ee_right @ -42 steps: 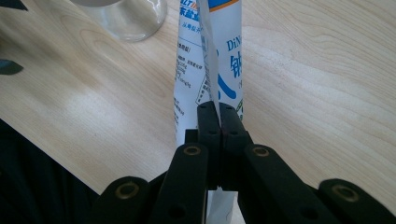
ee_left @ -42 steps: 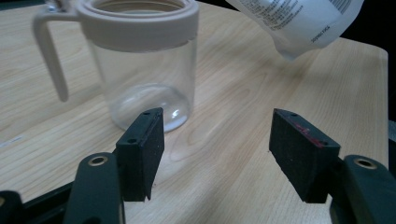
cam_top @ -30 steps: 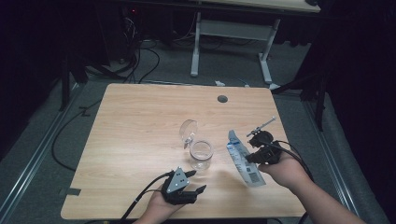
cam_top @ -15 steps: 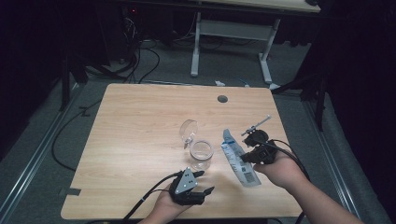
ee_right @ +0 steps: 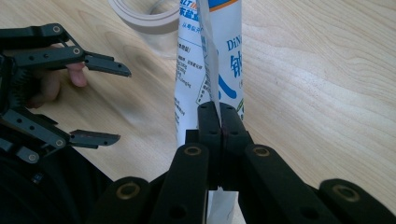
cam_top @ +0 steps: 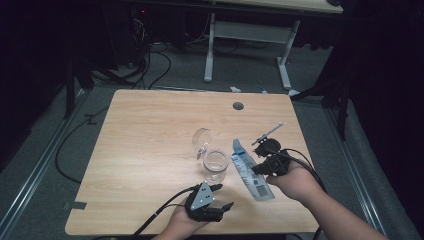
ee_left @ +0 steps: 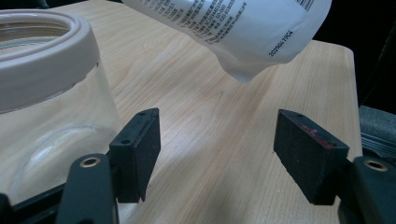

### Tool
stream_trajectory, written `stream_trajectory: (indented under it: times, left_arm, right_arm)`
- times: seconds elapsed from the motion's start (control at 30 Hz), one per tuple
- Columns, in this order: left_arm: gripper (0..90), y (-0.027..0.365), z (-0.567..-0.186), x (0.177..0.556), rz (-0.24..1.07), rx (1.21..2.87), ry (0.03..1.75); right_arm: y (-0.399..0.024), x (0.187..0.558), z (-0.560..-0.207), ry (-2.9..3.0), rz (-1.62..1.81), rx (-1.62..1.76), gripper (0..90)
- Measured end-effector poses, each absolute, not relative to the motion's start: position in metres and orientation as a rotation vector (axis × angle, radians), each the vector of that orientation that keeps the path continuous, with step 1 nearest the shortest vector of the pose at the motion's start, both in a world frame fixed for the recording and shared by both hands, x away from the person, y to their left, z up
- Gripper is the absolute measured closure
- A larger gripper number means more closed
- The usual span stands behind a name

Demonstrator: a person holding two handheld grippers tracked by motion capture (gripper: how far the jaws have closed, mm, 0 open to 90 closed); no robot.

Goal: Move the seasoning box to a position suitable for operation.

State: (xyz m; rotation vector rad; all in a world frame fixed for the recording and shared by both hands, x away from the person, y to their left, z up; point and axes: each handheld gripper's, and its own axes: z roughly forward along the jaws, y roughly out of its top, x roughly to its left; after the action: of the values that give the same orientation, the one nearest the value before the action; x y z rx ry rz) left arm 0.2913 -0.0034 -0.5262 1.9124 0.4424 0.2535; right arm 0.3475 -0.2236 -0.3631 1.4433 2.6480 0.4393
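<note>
A clear glass jar [cam_top: 216,165] with a pale rim stands open near the table's front middle, its lid [cam_top: 202,140] propped just behind it. My right gripper [cam_top: 256,170] is shut on a white and blue printed pouch [cam_top: 261,190], held slanted just right of the jar. In the right gripper view the jaws [ee_right: 219,126] pinch the pouch [ee_right: 210,60] along its edge. My left gripper [cam_top: 223,196] sits at the front edge below the jar; its jaws have just been opening and hold nothing. In the left gripper view it [ee_left: 217,154] stands open, the jar [ee_left: 42,93] at left, the pouch's corner [ee_left: 233,32] above.
The light wooden table [cam_top: 150,140] has a round cable hole [cam_top: 238,106] near its far edge. Behind it stand another desk's white legs [cam_top: 210,50], with cables on the dark floor. Each gripper trails a black cable over the front edge.
My left gripper has shifted a little right along the front edge and its jaws stand wider. My right gripper has carried the pouch slightly left, closer to the jar.
</note>
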Motion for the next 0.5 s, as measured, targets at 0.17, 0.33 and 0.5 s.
stream_trajectory:
  times: [0.17, 0.33, 0.5]
  left_arm:
    - [31.0, -0.008, -0.527, 0.291, 0.250, 1.912, 0.432]
    - [29.1, -0.016, -0.527, 0.289, 0.238, 1.900, 0.426]
    - [28.7, -0.025, -0.528, 0.291, 0.242, 1.903, 0.415]
  right_arm:
    - [-0.223, 0.349, -0.361, 2.662, 0.438, 1.424, 90.0]
    - [-0.217, 0.349, -0.356, 2.659, 0.430, 1.438, 89.9]
    - [-0.211, 0.347, -0.354, 2.669, 0.434, 1.425, 90.0]
